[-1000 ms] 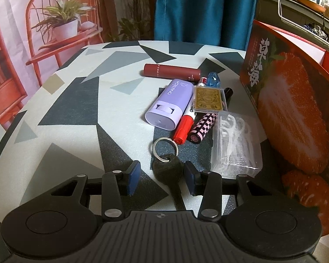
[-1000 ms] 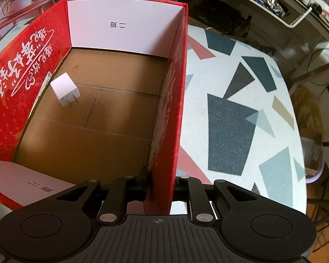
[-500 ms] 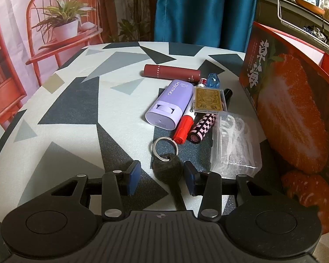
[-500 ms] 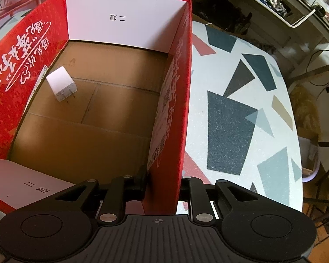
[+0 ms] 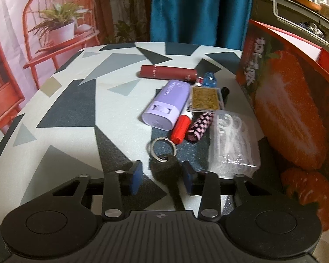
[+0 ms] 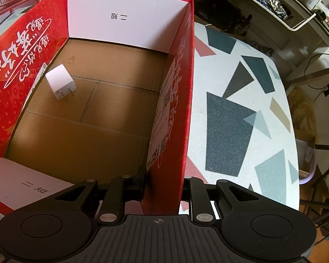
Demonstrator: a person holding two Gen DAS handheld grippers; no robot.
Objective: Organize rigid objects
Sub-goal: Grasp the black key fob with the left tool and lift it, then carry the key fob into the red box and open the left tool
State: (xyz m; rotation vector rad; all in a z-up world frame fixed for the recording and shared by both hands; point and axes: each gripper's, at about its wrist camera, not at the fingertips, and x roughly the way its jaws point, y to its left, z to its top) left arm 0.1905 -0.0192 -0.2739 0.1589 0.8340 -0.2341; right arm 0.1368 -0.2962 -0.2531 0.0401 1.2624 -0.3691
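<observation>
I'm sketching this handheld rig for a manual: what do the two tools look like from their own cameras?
Both look alike: a matte black ribbed body with a small crosshair mark, two round black discs at the sides, and angular black linkage arms with silver rivets. The left tool has blue pads on its fingers; the right tool's pad colour is hidden. No cables or sleeves show.

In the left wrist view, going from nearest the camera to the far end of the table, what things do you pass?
Black key between the closing jaws → key ring → red marker cap → lilac case → dark red tube.
</observation>
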